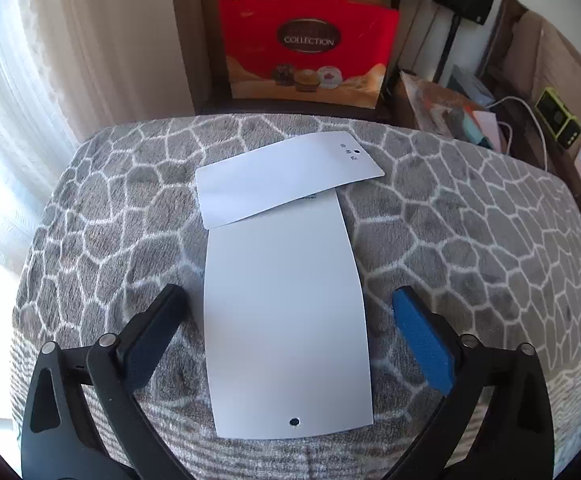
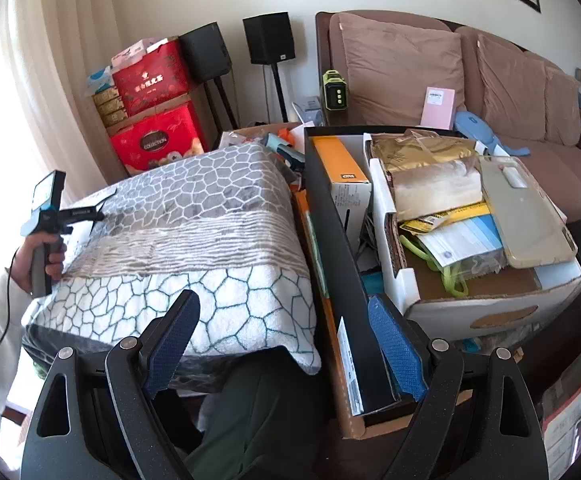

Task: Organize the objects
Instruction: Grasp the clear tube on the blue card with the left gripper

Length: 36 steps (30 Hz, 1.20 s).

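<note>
Two white cards are laid on the blanket-covered worktop (image 1: 470,240): the long card (image 1: 286,320) lies between the wide-spread fingers of the left hand-held gripper (image 1: 286,304), untouched, its far end overlapped by the smaller card (image 1: 286,178). The right hand-held gripper (image 2: 284,316) is held wide open and empty near the worktop's edge, beside a black box (image 2: 342,264).

Two pale cards (image 1: 286,320), (image 1: 286,178): smooth, matt, slight sheen, thin stiff sheet. Blanket (image 1: 470,240) beneath: fuzzy grey cloth. Left gripper (image 1: 290,300): matt black plastic, textured blue pads, metal pins. At 12 o'clock, gift bag (image 1: 306,48): glossy red paper.
</note>
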### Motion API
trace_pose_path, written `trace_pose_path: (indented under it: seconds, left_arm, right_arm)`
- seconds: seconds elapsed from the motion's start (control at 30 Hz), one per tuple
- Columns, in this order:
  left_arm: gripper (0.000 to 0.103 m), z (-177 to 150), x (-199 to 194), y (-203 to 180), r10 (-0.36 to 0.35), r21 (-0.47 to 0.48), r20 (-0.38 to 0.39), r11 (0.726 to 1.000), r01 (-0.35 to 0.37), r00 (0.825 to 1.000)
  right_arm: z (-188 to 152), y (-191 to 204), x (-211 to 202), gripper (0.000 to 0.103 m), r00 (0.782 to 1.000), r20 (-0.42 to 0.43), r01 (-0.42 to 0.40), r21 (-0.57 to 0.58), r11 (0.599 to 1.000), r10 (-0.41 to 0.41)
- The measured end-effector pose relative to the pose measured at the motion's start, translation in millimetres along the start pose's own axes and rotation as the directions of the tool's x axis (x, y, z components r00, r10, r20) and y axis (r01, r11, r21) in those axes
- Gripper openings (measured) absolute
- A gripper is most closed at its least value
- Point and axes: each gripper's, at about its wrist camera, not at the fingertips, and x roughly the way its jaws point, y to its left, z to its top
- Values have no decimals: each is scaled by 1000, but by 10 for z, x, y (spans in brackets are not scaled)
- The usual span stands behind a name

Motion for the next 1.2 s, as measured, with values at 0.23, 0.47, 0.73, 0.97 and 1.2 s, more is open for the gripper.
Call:
trace_pose_path:
  seconds: [0.23,0.47,0.73,0.97,1.2]
  left_arm:
    - [57,-82,-152,56,-5,2,5,1000,5,1000]
    - [31,-78,-254,230,-87,-21,-25,996,87,996]
    - [24,-169,-539,416,-178,-3,-9,984,178,984]
    - [22,-257,-876,676,-227,15,14,974,226,974]
    - [21,-234,-1065,847,-231,25,46,973,230,972]
  right_arm:
    - [-2,16,-8,88,1000,-2,-13,9,1000,13]
    - [20,201,46,88,1000,-14,-21,-31,999,20]
    - [79,391,147,88,999,-36,-18,-71,997,16]
    - [116,649,373,88,997,-75,-41,-107,993,33]
    - [156,989,586,88,991,-104,-97,-160,982,81]
